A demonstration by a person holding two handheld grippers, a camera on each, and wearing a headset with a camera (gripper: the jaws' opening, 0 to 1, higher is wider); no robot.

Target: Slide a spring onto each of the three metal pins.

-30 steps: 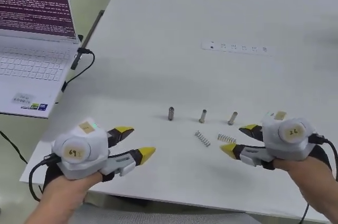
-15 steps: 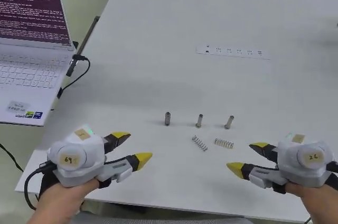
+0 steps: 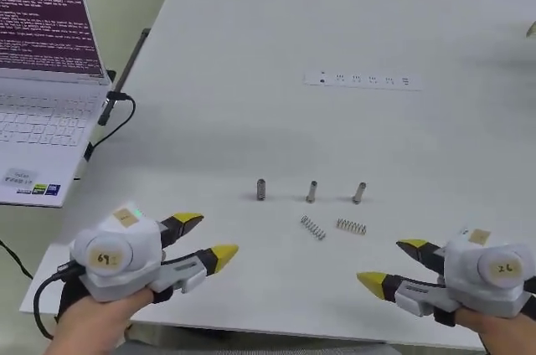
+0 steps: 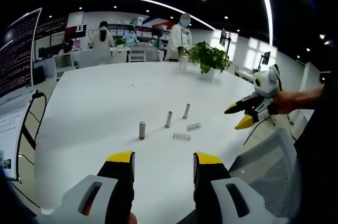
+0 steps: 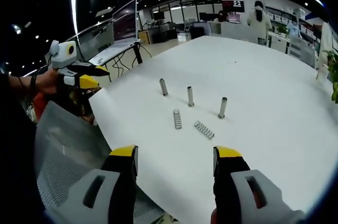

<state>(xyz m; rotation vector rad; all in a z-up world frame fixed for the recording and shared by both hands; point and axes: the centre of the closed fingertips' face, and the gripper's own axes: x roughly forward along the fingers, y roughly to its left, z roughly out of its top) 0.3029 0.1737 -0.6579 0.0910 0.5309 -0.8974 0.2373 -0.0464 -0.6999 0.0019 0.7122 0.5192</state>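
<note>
Nearest you, your left gripper [image 3: 207,236] and right gripper [image 3: 389,263] hover at the front edge of the desk [image 3: 251,54]. Both have their fingers spread and are holding nothing, and the right gripper's body is cut off at the bottom.

Just beyond lie a slanted spring [image 3: 313,227] and a second spring [image 3: 352,226], near each other but apart.

Behind them three pins stand in a row. The left pin [image 3: 261,189] wears a spring, though its coils are hard to make out from the head view. The middle pin [image 3: 311,192] and right pin [image 3: 359,192] are bare.

Farther back is a power strip [image 3: 363,80], and a laptop [image 3: 42,79] is cropped at the left.

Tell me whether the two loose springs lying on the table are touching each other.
Apart. The head view shows a strip of bare table between the left spring and the right spring.
</note>
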